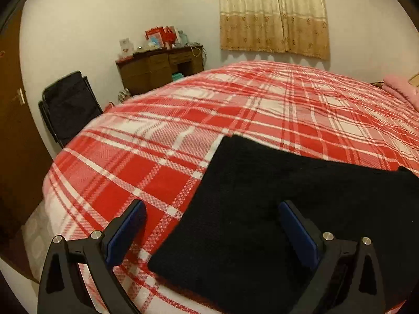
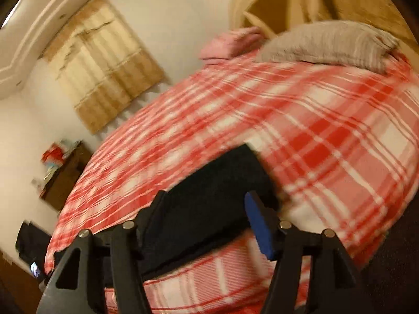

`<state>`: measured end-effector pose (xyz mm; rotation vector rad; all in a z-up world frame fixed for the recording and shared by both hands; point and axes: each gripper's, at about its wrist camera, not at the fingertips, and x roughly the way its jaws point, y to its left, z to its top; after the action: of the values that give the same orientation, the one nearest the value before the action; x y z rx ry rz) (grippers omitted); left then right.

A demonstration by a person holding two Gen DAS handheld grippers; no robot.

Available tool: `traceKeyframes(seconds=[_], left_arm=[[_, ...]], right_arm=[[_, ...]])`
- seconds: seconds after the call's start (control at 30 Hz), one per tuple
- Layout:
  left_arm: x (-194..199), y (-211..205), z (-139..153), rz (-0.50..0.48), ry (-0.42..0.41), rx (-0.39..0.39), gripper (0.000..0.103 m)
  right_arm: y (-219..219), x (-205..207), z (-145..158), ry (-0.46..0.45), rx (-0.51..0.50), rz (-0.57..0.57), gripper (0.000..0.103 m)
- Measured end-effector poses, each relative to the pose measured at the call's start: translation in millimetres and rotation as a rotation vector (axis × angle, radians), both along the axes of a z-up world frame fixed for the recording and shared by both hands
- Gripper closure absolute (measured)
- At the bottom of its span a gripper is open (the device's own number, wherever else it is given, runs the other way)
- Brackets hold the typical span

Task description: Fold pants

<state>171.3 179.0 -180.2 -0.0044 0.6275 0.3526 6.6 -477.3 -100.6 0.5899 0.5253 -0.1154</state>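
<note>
Looking along the left claw (image 1: 212,225), we note its blue-padded fingers (image 1: 125,233) spread wide apart, gripping nothing. Between and beyond them lies the black knitted pair of pants (image 1: 275,209), folded flat into a rough rectangle on the red-and-white plaid bed cover (image 1: 183,110); in this view it fills the lower centre and lower right of the frame. One finger stands over the plaid cover, the other over the black fabric.

From the right wrist view, which is blurred, we see the right claw (image 2: 204,206) with its fingers also parted and nothing pinched between them. The black pants sit just beyond the fingertips, lower centre of the frame, near the bed's front edge.

Background entries: beige patterned curtain (image 1: 273,13) at top, brown wooden dresser (image 1: 157,68) upper left, black folding chair (image 1: 69,102) at left, grey pillow (image 2: 330,44) upper right, pink folded cloth (image 2: 230,43) beside it.
</note>
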Motion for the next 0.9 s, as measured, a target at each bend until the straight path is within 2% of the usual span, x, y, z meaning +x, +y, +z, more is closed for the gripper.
traceKeyframes(seconds=[0.1, 0.17, 0.2, 0.27, 0.33, 0.4, 0.5, 0.63, 0.67, 0.7, 0.77, 0.83, 0.9], left_arm=[[-5.3, -21.0, 10.9, -0.049, -0.046, 0.070, 0.001], [-7.7, -32.6, 14.3, -0.096, -0.045, 0.084, 0.001], [-7.8, -39.8, 14.3, -0.118, -0.036, 0.084, 0.001], [-8.2, -48.9, 13.6, -0.141, -0.027, 0.075, 0.001], [-9.1, -59.8, 12.1, -0.179, -0.013, 0.057, 0.001], [-10.9, -70.5, 13.0, -0.216, -0.004, 0.034, 0.001], [-13.4, -93.0, 13.4, -0.286, 0.000, 0.020, 0.001], [-14.5, -110.1, 2.9, -0.330, 0.035, 0.022, 0.001], [-14.0, -111.3, -0.8, -0.330, 0.047, 0.023, 0.001], [-12.7, -111.3, -4.3, -0.329, 0.059, 0.024, 0.001], [-12.0, -109.9, -9.9, -0.330, 0.067, 0.023, 0.002], [-13.7, -105.9, -11.3, -0.331, 0.059, 0.000, 0.001], [-14.5, -105.8, -10.3, -0.332, 0.056, 0.001, 0.001]], right_arm=[[8.1, 12.8, -7.1, -0.007, -0.010, 0.059, 0.038], [4.0, 21.5, -22.2, 0.072, -0.032, -0.005, 0.039], [0.4, 24.1, -32.0, 0.134, -0.030, -0.040, 0.050], [-3.9, 18.4, -39.6, 0.145, -0.045, -0.057, 0.058], [-3.5, 14.5, -36.4, 0.154, -0.043, -0.046, 0.058], [-6.8, 9.7, -31.1, 0.126, -0.023, -0.039, 0.053], [-13.5, -3.3, -13.5, 0.057, -0.084, -0.124, 0.045], [-19.7, 15.2, -14.8, 0.124, -0.154, -0.172, 0.045], [-20.5, 21.7, -20.6, 0.147, -0.157, -0.173, 0.054], [-22.1, 26.7, -28.9, 0.187, -0.159, -0.182, 0.070], [-21.6, 25.1, -42.1, 0.231, -0.169, -0.181, 0.077], [-19.6, 20.0, -42.5, 0.236, -0.202, -0.170, 0.077], [-27.5, 10.9, -40.7, 0.230, -0.150, -0.160, 0.077]])
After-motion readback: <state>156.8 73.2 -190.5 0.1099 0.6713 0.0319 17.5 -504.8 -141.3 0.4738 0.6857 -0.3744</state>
